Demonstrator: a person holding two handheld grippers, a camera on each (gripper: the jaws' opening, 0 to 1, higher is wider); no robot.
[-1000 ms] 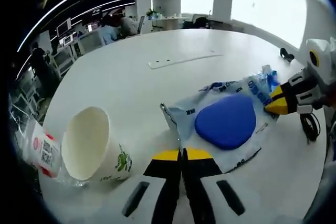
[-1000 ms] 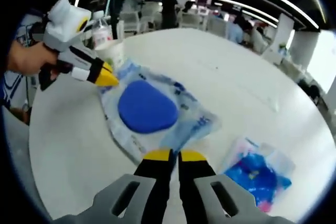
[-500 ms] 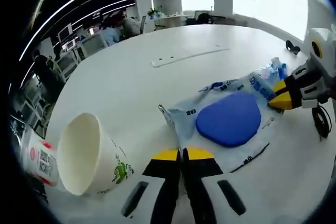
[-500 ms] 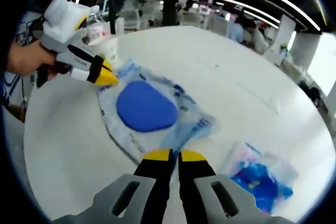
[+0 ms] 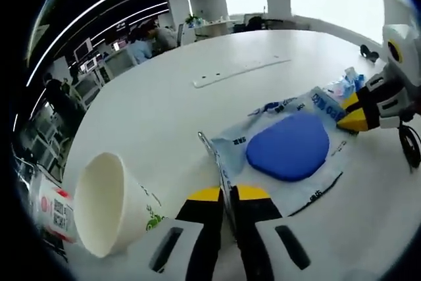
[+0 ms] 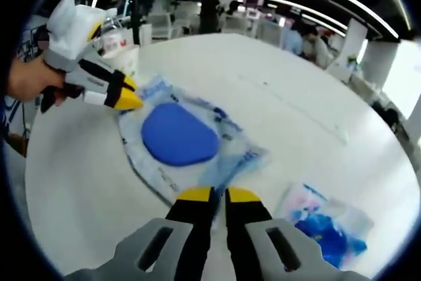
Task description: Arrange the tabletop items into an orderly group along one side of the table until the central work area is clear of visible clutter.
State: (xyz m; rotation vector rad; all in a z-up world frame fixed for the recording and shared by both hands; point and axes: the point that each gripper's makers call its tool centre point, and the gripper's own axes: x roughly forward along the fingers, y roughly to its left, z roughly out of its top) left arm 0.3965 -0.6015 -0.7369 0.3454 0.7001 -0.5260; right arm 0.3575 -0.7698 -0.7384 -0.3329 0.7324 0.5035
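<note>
Both grippers hold one clear plastic packet (image 5: 283,156) with a blue pad (image 5: 288,147) inside, pinched at opposite edges. Left gripper (image 5: 223,197): jaws closed on the packet's near corner. Right gripper (image 6: 212,197): jaws closed on the opposite edge. The packet lies flat on the white bench (image 5: 164,103), towards its middle.

A paper cup (image 5: 105,205) lies on its side just left of the left gripper, with a bottle (image 5: 52,212) beyond it at the bench edge. A second packet with blue contents (image 6: 325,225) lies right of the right gripper, apart from the first.

Step in hand, by my reading: shifting the blue-pad packet out of the centre. The next move calls for both hands travelling together towards the cup-and-bottle side, keeping the film taut without tearing it.
</note>
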